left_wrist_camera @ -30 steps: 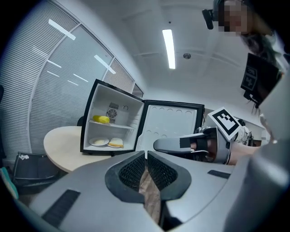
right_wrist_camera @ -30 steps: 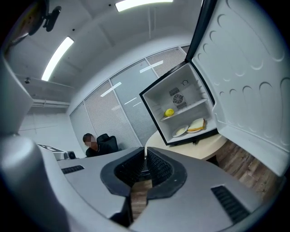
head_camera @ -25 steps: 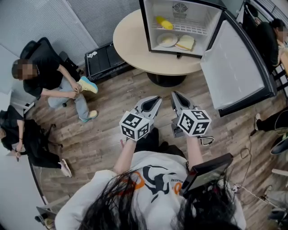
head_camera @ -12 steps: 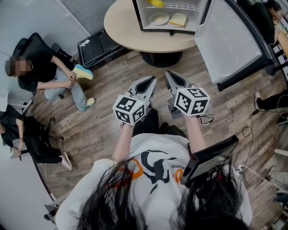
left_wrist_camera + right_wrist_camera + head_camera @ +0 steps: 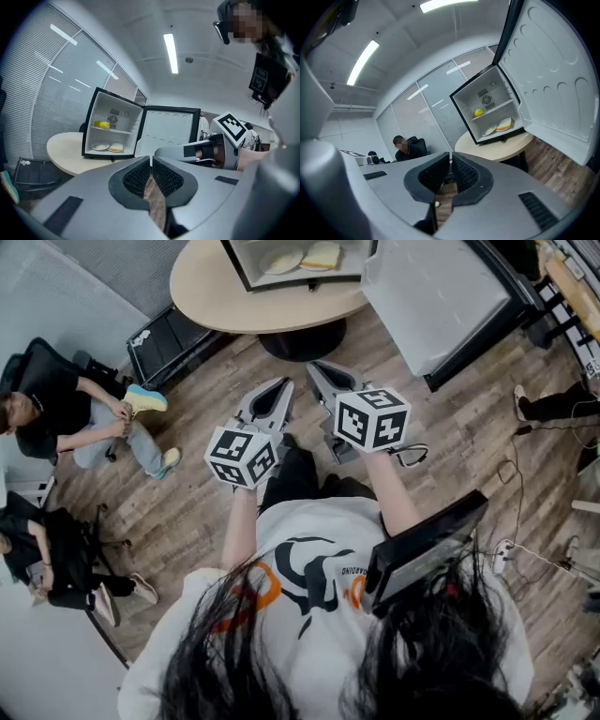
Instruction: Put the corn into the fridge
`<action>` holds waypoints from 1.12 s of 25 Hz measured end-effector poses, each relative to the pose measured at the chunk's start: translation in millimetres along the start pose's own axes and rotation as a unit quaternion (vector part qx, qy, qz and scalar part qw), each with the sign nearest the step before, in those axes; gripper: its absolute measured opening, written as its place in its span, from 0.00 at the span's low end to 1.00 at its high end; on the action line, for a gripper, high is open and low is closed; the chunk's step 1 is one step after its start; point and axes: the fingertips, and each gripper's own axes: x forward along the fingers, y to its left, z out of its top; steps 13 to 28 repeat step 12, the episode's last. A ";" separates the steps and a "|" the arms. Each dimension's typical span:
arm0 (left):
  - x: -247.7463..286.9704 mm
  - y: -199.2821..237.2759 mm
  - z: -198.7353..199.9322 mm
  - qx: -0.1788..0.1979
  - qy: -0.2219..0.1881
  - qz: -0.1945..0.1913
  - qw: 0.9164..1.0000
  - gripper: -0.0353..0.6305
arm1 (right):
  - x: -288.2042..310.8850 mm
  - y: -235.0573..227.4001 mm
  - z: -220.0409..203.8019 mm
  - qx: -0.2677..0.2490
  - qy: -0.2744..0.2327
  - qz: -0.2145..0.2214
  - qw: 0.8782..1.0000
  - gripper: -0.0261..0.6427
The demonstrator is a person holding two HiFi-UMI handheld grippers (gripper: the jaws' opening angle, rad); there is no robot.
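From overhead, the left gripper [image 5: 279, 388] and right gripper [image 5: 317, 369] are side by side, short of the table [image 5: 206, 296] bearing the open fridge [image 5: 300, 283].

Left gripper view: jaws pressed together, empty. The corn [image 5: 101, 124] lies on the fridge's upper shelf [image 5: 119, 131].

Right gripper view: jaws together, empty.

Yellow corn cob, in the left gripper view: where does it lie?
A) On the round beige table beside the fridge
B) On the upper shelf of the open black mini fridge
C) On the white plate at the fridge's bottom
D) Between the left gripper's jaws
B: the yellow corn cob lies on the upper shelf inside the open black mini fridge, above the white plate.
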 end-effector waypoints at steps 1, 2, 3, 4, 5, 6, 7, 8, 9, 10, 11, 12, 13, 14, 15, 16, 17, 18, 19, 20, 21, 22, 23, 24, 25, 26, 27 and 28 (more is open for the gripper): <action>0.4 0.1 -0.3 0.000 0.001 0.000 1.000 0.07 | 0.0 -0.3 -0.5 0.001 0.001 0.000 1.000 0.08; 0.8 0.2 -0.6 0.000 0.002 -0.001 1.000 0.07 | 0.1 -0.6 -0.9 0.002 0.001 -0.001 1.000 0.08; 1.2 0.2 -0.8 0.000 0.002 -0.002 1.000 0.07 | 0.3 -1.0 -1.2 0.003 0.001 -0.001 1.000 0.08; 1.4 0.2 -0.9 0.000 0.003 -0.002 1.000 0.07 | 0.7 -1.3 -1.4 0.003 0.001 -0.002 1.000 0.08; 1.3 0.2 -1.1 0.001 0.003 -0.003 1.000 0.07 | 1.2 -1.5 -1.5 0.004 0.001 -0.002 1.000 0.08; 0.7 0.4 -1.4 0.001 0.003 -0.004 1.000 0.07 | 2.0 -1.3 -1.6 0.004 0.001 -0.003 1.000 0.08; -0.4 1.1 -1.9 0.001 0.003 -0.004 1.000 0.07 | 3.0 -0.5 -2.0 0.004 0.001 -0.003 1.000 0.08; -2.0 2.3 -2.6 0.000 0.003 -0.004 1.000 0.07 | 4.2 0.9 -2.8 0.004 0.002 -0.002 1.000 0.08; -4.1 3.8 -3.4 0.000 0.003 -0.003 1.000 0.07 | 5.6 2.7 -4.0 0.005 0.002 -0.002 1.000 0.08; -6.3 5.4 -4.2 -0.001 0.004 -0.002 1.000 0.07 | 7.0 4.6 -5.5 0.005 0.003 -0.001 1.000 0.08; -8.5 7.0 -5.0 -0.002 0.004 -0.001 1.000 0.07 | 8.3 6.4 -7.2 0.006 0.004 0.000 1.000 0.08; -10.8 8.5 -5.8 -0.003 0.005 0.000 1.000 0.07 | 9.5 8.3 -8.9 0.006 0.005 0.000 1.000 0.08; -10.8 8.5 -5.8 -0.003 0.005 0.000 1.000 0.07 | 9.5 8.3 -8.9 0.006 0.005 0.000 1.000 0.08; -10.8 8.5 -5.8 -0.003 0.005 0.000 1.000 0.07 | 9.5 8.3 -8.9 0.006 0.005 0.000 1.000 0.08; -10.8 8.5 -5.8 -0.003 0.005 0.000 1.000 0.07 | 9.5 8.3 -8.9 0.006 0.005 0.000 1.000 0.08; -10.8 8.5 -5.8 -0.003 0.005 0.000 1.000 0.07 | 9.5 8.3 -8.9 0.006 0.005 0.000 1.000 0.08; -10.8 8.5 -5.8 -0.003 0.005 0.000 1.000 0.07 | 9.5 8.3 -8.9 0.006 0.005 0.000 1.000 0.08; -10.8 8.5 -5.8 -0.003 0.005 0.000 1.000 0.07 | 9.5 8.3 -8.9 0.006 0.005 0.000 1.000 0.08; -10.8 8.5 -5.8 -0.003 0.005 0.000 1.000 0.07 | 9.5 8.3 -8.9 0.006 0.005 0.000 1.000 0.08; -10.8 8.5 -5.8 -0.003 0.005 0.000 1.000 0.07 | 9.5 8.3 -8.9 0.006 0.005 0.000 1.000 0.08; -10.8 8.5 -5.8 -0.003 0.005 0.000 1.000 0.07 | 9.5 8.3 -8.9 0.006 0.005 0.000 1.000 0.08; -10.8 8.5 -5.8 -0.003 0.005 0.000 1.000 0.07 | 9.5 8.3 -8.9 0.006 0.005 0.000 1.000 0.08; -10.8 8.5 -5.8 -0.003 0.005 0.000 1.000 0.07 | 9.5 8.3 -8.9 0.006 0.005 0.000 1.000 0.08; -10.8 8.5 -5.8 -0.003 0.005 0.000 1.000 0.07 | 9.5 8.3 -8.9 0.006 0.005 0.000 1.000 0.08; -10.8 8.5 -5.8 -0.003 0.005 0.000 1.000 0.07 | 9.5 8.3 -8.9 0.006 0.005 0.000 1.000 0.08; -10.8 8.5 -5.8 -0.003 0.005 0.000 1.000 0.07 | 9.5 8.3 -8.9 0.006 0.005 0.000 1.000 0.08; -10.8 8.5 -5.8 -0.003 0.005 0.000 1.000 0.07 | 9.5 8.3 -8.9 0.006 0.005 0.000 1.000 0.08; -10.8 8.5 -5.8 -0.003 0.005 0.000 1.000 0.07 | 9.5 8.3 -8.9 0.006 0.005 0.000 1.000 0.08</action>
